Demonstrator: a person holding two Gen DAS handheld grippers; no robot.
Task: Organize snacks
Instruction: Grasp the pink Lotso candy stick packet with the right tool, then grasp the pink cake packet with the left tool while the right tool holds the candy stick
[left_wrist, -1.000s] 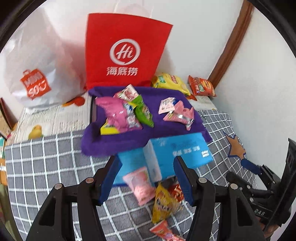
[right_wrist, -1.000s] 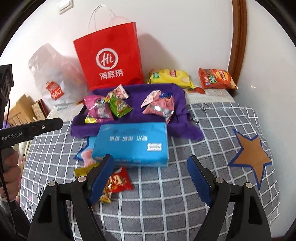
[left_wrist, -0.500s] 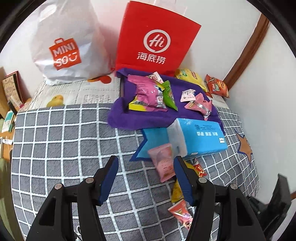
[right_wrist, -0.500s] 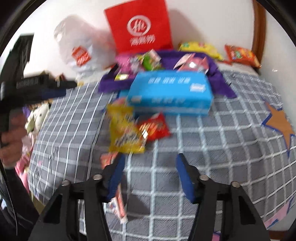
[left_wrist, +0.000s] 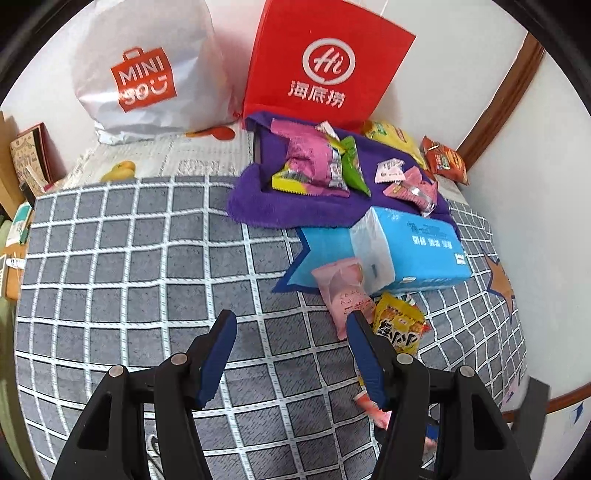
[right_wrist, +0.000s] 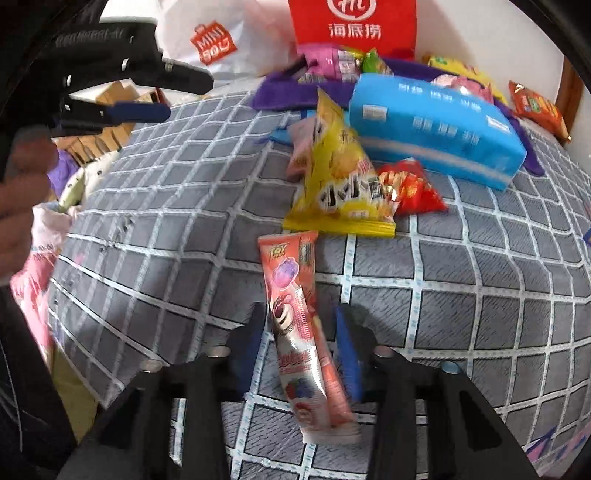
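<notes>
A long pink lollipop packet (right_wrist: 291, 295) lies on the grey checked cloth (right_wrist: 166, 229). It runs between my right gripper's (right_wrist: 301, 332) blue pads, whose jaws are closing in against its sides. A yellow snack bag (right_wrist: 340, 184), a red one (right_wrist: 410, 188) and a pale pink packet (left_wrist: 343, 291) lie by the blue tissue pack (left_wrist: 413, 251). My left gripper (left_wrist: 291, 332) hangs open over bare cloth, holding nothing. Several snacks rest on the purple towel (left_wrist: 288, 210).
A red paper bag (left_wrist: 325, 66) and a white shopping bag (left_wrist: 144, 74) stand at the back wall. Yellow (left_wrist: 391, 136) and orange (left_wrist: 443, 158) chip bags lie at the back right corner. A hand (right_wrist: 22, 184) holds the left gripper (right_wrist: 188, 96) at the cloth's left edge.
My right gripper dropped toward the front of the cloth and its jaws narrowed around the pink lollipop packet. My left gripper drew back and lower, its opening unchanged.
</notes>
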